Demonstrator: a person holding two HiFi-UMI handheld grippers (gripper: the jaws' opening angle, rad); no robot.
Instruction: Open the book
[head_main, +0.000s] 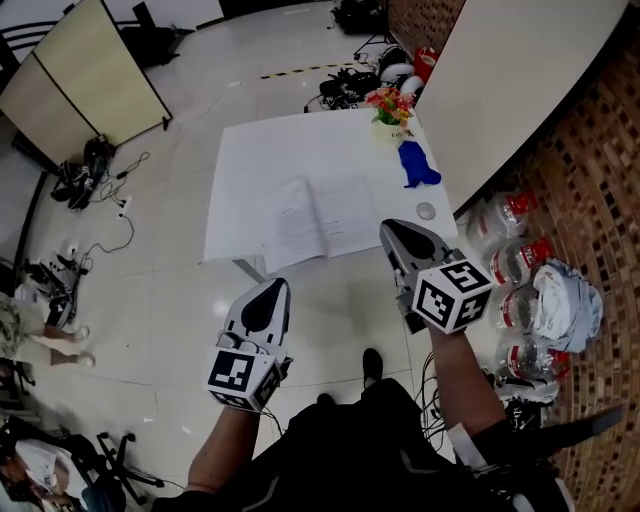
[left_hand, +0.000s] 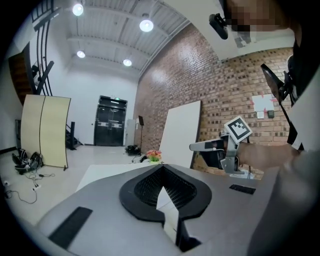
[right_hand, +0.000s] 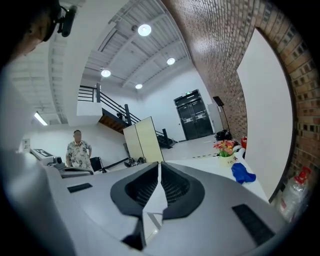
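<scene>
**Book lying open on worktop, both grippers held short of it**

Left gripper (head_main: 275, 288): fingers (left_hand: 145, 187) together at the tips, nothing between them. Right gripper (head_main: 392, 230): fingers (right_hand: 175, 187) likewise together, nothing held. Both are raised in front of the person.

Book (head_main: 320, 222): lies flat and open, white printed pages up, at the near edge of the worktop (head_main: 245, 170). In the head view the right fingertips sit just beside the book's near right corner. The left fingertips are lower in the frame, over floor, below the book's near left corner. No contact visible in either gripper view.

Worktop: white, rectangular. Pot of flowers (head_main: 390, 105) at the far right corner, blue cloth (head_main: 415, 165) along the right edge, both apart from the book.

Room: glossy pale floor (head_main: 180, 270); brick wall (head_main: 590, 170) on the right with a white panel (head_main: 500, 70) leaning against it; water bottles (head_main: 510, 262) at its foot. Beige folding screen (head_main: 85, 75) far left, cables (head_main: 100, 200) near it. A person (right_hand: 78, 152) in a patterned shirt stands well off in the right gripper view.
</scene>
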